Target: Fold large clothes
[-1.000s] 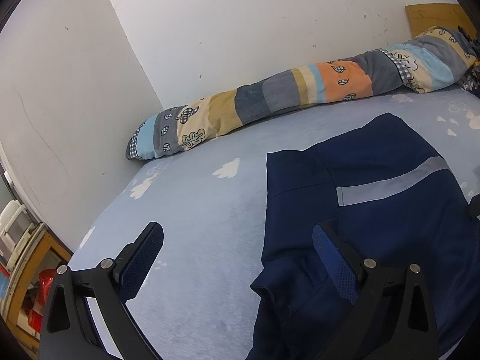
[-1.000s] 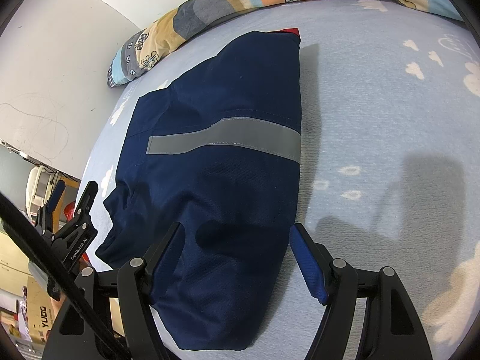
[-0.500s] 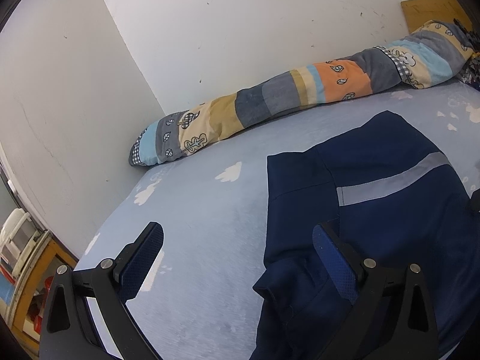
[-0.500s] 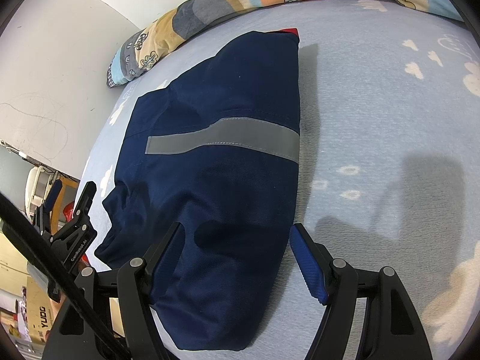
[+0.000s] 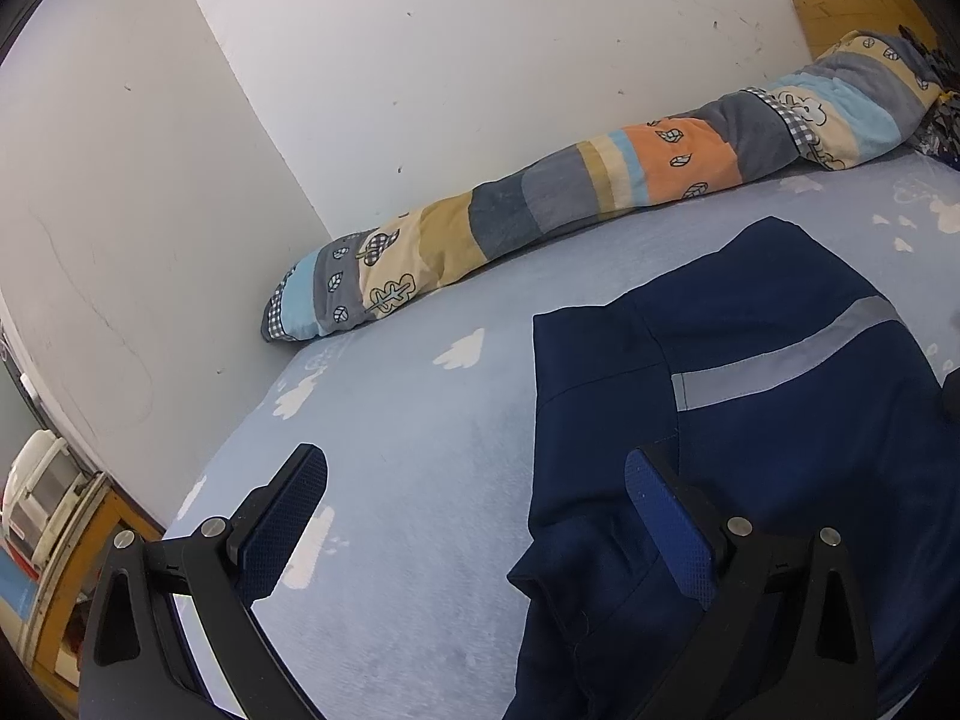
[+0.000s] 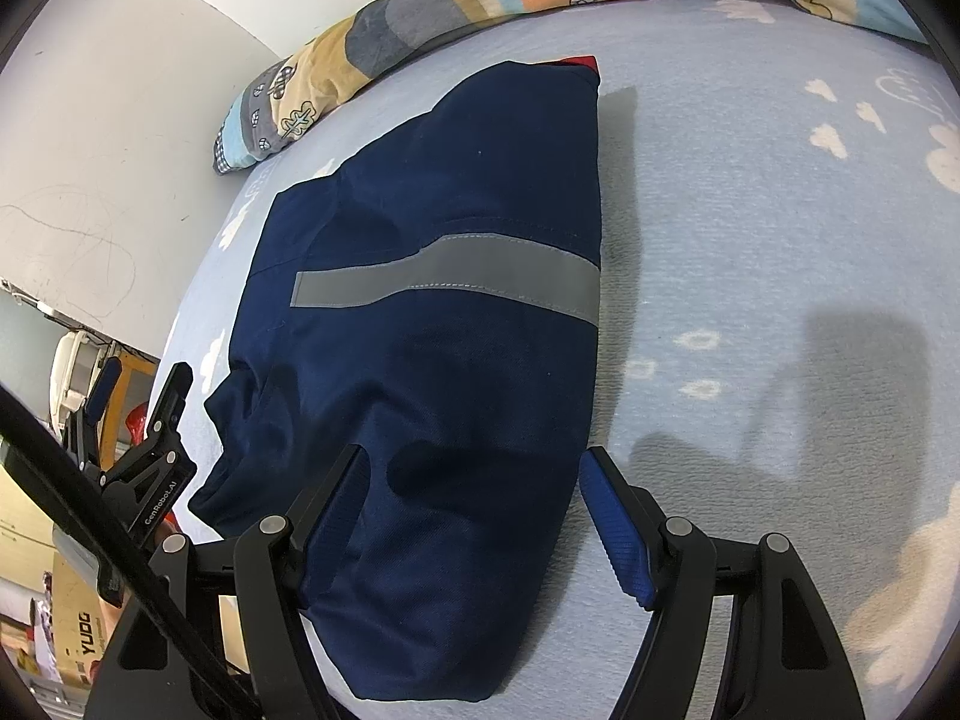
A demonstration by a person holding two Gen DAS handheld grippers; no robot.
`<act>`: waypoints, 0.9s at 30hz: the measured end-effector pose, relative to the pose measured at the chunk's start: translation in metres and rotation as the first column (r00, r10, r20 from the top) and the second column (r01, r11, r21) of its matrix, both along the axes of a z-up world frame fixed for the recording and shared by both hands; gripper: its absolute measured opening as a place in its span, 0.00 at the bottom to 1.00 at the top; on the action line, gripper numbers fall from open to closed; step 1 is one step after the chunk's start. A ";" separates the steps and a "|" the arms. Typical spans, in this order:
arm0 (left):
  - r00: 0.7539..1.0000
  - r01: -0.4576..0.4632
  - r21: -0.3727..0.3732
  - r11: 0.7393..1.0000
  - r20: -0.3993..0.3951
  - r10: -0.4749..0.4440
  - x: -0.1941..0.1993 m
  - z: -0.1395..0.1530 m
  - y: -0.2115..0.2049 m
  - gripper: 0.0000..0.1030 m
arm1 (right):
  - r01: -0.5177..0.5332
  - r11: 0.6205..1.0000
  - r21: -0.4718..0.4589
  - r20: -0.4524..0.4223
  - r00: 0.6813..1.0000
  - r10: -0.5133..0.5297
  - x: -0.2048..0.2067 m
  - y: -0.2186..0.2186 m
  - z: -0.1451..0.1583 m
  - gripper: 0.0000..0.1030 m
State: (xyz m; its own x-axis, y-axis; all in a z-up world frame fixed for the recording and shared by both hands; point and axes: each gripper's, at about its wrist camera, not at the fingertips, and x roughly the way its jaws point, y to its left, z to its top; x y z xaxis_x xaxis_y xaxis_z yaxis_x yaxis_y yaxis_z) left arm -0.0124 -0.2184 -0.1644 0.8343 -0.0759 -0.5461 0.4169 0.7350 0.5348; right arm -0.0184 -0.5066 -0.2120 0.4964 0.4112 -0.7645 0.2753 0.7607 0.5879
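Navy jacket [image 6: 432, 348] is lying folded on the light blue bed [image 6: 750, 228], grey reflective stripe [image 6: 444, 276] across the top. Right gripper [image 6: 474, 504] hangs over its near end, fingers spread wide, gripping nothing. Left gripper [image 5: 474, 504] is wide open too, over the jacket's left edge, empty. Patchwork bolster [image 5: 540, 210] runs along the wall [image 5: 420, 60] behind.
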 end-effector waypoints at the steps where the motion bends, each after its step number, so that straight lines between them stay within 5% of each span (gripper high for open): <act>1: 1.000 0.000 0.000 1.000 0.000 0.000 0.000 0.000 0.000 0.97 | 0.000 1.000 0.000 0.000 1.000 0.000 0.000 -0.001 0.000 0.75; 27: 1.000 0.007 0.012 1.000 -0.007 -0.007 0.002 0.000 -0.002 0.97 | -0.017 1.000 -0.013 0.010 1.000 0.017 0.000 0.001 0.003 0.75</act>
State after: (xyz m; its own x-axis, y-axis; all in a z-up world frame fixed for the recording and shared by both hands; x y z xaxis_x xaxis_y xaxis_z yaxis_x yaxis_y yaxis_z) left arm -0.0106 -0.2201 -0.1642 0.8297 -0.0753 -0.5532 0.4260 0.7258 0.5401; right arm -0.0183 -0.5059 -0.2092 0.4971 0.4099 -0.7648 0.2563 0.7728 0.5807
